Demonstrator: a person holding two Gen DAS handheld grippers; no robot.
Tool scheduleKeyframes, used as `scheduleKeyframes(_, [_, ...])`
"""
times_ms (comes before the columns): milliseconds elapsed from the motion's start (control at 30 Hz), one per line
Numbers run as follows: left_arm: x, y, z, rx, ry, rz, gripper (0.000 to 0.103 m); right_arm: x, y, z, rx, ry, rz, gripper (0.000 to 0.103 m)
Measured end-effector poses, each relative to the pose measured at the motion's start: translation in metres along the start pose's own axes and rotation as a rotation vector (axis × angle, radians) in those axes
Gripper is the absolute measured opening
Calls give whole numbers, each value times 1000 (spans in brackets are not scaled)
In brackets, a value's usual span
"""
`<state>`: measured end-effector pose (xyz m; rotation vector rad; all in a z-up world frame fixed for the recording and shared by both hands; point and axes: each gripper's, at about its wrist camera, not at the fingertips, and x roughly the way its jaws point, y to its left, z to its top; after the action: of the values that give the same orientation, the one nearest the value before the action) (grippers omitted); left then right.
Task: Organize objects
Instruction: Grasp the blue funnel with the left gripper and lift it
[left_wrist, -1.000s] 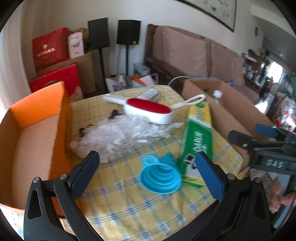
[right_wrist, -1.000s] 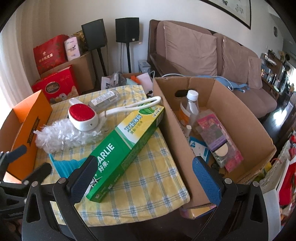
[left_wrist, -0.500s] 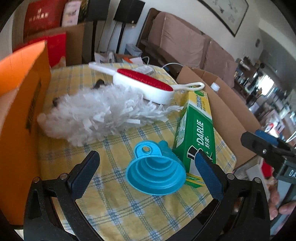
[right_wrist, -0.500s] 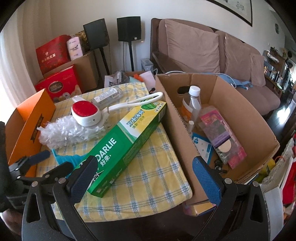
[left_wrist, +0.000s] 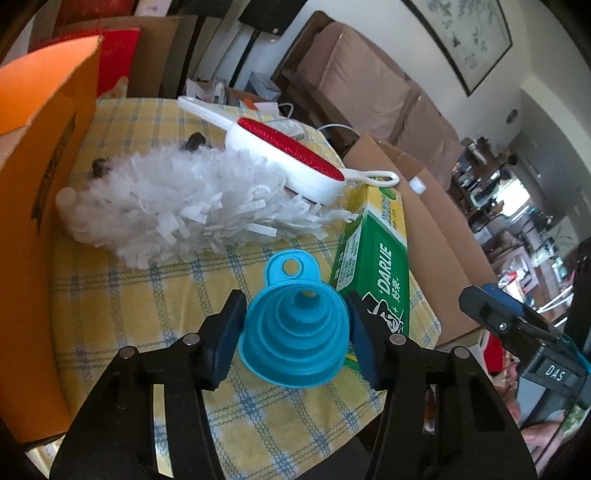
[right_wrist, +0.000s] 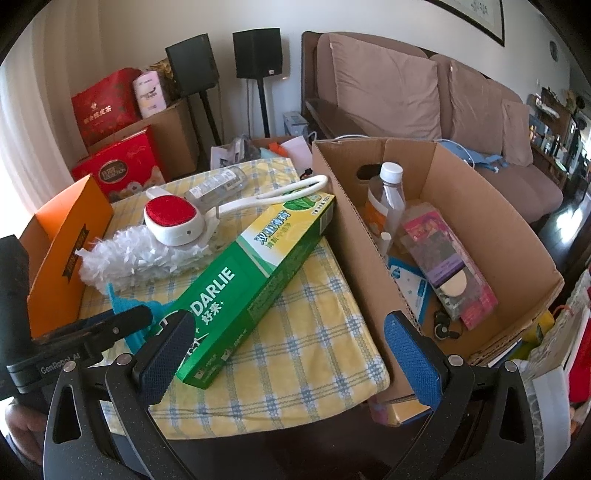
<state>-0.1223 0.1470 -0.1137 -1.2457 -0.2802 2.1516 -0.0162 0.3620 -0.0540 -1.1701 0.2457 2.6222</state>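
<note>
A blue collapsible funnel (left_wrist: 295, 325) lies on the yellow checked tablecloth (left_wrist: 129, 295). My left gripper (left_wrist: 295, 332) has its two pads against the funnel's sides, shut on it. Beside it lies a green Darlie toothpaste box (left_wrist: 376, 258), also in the right wrist view (right_wrist: 251, 280). A white duster (left_wrist: 177, 206) and a red-and-white lint brush (left_wrist: 288, 158) lie behind. My right gripper (right_wrist: 288, 354) is open and empty above the table's front edge, between the toothpaste box and the brown cardboard box (right_wrist: 517, 258).
An orange box (left_wrist: 33, 184) stands at the table's left edge. The brown cardboard box on the right holds a bottle (right_wrist: 386, 199), a pink packet (right_wrist: 447, 266) and small items. A clear bottle (right_wrist: 218, 186) lies at the table's back. A sofa (right_wrist: 406, 92) stands behind.
My left gripper has moved forward and down to the funnel and closed from wide open onto its sides. My right gripper has stayed open, almost still.
</note>
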Motion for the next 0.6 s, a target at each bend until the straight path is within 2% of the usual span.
scheduleKeyframes(200, [-38, -13, 6, 20, -71, 37, 51, -4, 5, 2, -10, -6, 16, 103])
scheduleKeyframes(300, [-70, -19, 9, 41, -124, 45, 51, -7, 7, 4, -15, -15, 33, 103])
scheduleKeyframes(467, [-132, -21, 14, 62, -221, 101, 51, -11, 17, 11, -54, -30, 55, 103])
scheduleKeyframes(600, [-166, -11, 18, 49, -260, 152, 51, -11, 29, 17, -86, -38, 74, 103])
